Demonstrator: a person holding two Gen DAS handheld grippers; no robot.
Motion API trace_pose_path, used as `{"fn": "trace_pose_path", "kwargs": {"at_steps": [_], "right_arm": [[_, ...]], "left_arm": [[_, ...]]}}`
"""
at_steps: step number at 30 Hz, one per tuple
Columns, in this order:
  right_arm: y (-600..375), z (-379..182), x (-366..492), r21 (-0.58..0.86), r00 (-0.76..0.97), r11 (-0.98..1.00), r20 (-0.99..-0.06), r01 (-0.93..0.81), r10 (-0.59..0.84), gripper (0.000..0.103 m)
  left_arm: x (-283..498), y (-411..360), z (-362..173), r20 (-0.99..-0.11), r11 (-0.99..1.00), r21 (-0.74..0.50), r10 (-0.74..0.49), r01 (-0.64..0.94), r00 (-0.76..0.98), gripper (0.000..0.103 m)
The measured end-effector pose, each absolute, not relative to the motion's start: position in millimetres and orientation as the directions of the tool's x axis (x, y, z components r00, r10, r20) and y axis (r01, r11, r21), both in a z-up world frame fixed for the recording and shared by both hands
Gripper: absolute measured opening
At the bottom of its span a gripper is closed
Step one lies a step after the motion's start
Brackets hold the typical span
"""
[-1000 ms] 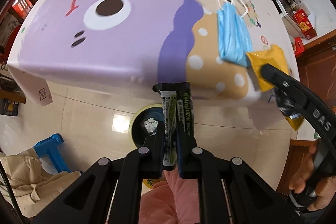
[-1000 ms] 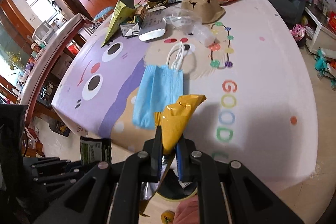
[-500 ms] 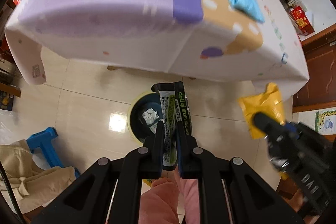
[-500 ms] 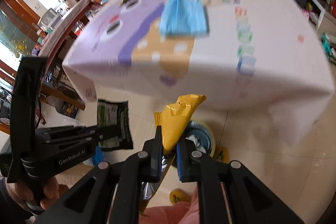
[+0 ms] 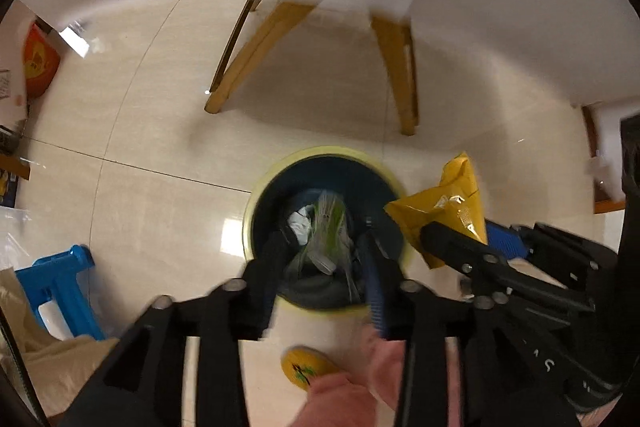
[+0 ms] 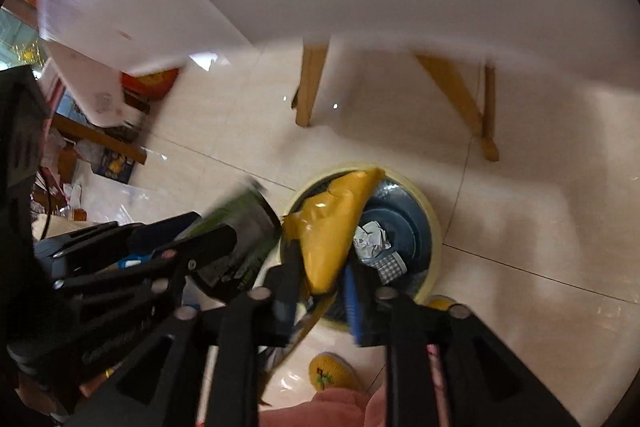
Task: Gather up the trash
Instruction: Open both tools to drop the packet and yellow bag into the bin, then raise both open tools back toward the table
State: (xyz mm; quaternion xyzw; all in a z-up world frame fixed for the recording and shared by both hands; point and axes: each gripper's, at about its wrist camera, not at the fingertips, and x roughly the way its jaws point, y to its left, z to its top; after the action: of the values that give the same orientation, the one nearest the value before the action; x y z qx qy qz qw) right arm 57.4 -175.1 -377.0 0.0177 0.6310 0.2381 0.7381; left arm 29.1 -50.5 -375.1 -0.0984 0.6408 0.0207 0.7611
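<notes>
Left wrist view looks straight down into the trash bin [image 5: 326, 227], a dark blue pail with a pale yellow rim standing on the tiled floor just ahead of my left gripper [image 5: 326, 259]. Its fingers stand wide apart, and the green-and-black wrapper [image 5: 326, 227] shows as a blurred streak between them, directly over the bin's mouth; I judge it to be loose and dropping, though the blur keeps me from being sure it is clear of the pads.

My right gripper [image 6: 320, 287] sits just to the right of the left one, at the bin's near rim. Its fingers stand somewhat apart with the yellow snack bag [image 6: 332, 227] between them; whether the pads bear on it the blur hides, so I cannot tell.

The risk I see is with that bag. It is a crumpled, glossy pouch, broad at the base and tapering to a point that reaches across the rim, and it looks light and stiff. Released from this offset spot, it could catch the rim and slide onto the tiles [image 6: 520, 227] by the yellow slipper [image 6: 334, 373]. The bin already holds crumpled white paper [image 6: 370, 241] and some checked material, so the bag may perch on top. The two grippers are also near enough to knock together.
</notes>
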Motion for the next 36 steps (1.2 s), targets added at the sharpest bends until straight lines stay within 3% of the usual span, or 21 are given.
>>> {"fn": "trace_pose_path", "kwargs": {"at_steps": [2,3,5,8,20,28,36], "right_arm": [[-177.2,-401.0,63.4,0.327,0.076,0.889,-0.926,-0.32,0.369,0.033],[-178.0,-409.9,68.5,0.327,0.073,0.892,-0.928,-0.313,0.366,0.041],[-182.7,-426.3,74.7,0.337,0.068,0.894,-0.926,-0.294,0.372,0.052],[-186.2,-436.8,83.3,0.357,0.059,0.892,-0.92,-0.278,0.387,0.062],[-182.8,-394.7,74.2,0.384,0.048,0.885,-0.911,-0.264,0.41,0.062],[-190.2,-305.7,55.4,0.375,0.053,0.887,-0.914,-0.269,0.402,0.063],[-195.7,-176.2,31.3,0.372,0.134,0.887,-0.899,-0.273,0.418,0.062]], "left_arm": [[33.0,-45.2,-397.2,-0.981,0.981,-0.106,-0.075,-0.165,0.179,0.057],[34.7,-42.5,-406.1,-0.981,0.98,-0.101,-0.069,-0.173,0.182,0.06],[36.6,-33.6,-420.5,-0.98,0.977,-0.101,-0.065,-0.188,0.191,0.075],[40.7,-21.6,-433.7,-0.98,0.972,-0.106,-0.067,-0.207,0.188,0.095],[28.1,-19.4,-374.0,-0.965,0.968,-0.12,-0.062,-0.22,0.254,0.095],[7.7,-19.0,-265.2,-0.945,0.96,-0.153,-0.072,-0.235,0.32,0.095],[-11.2,-13.1,-133.6,-0.903,0.962,-0.184,-0.084,-0.202,0.421,0.095]]}}
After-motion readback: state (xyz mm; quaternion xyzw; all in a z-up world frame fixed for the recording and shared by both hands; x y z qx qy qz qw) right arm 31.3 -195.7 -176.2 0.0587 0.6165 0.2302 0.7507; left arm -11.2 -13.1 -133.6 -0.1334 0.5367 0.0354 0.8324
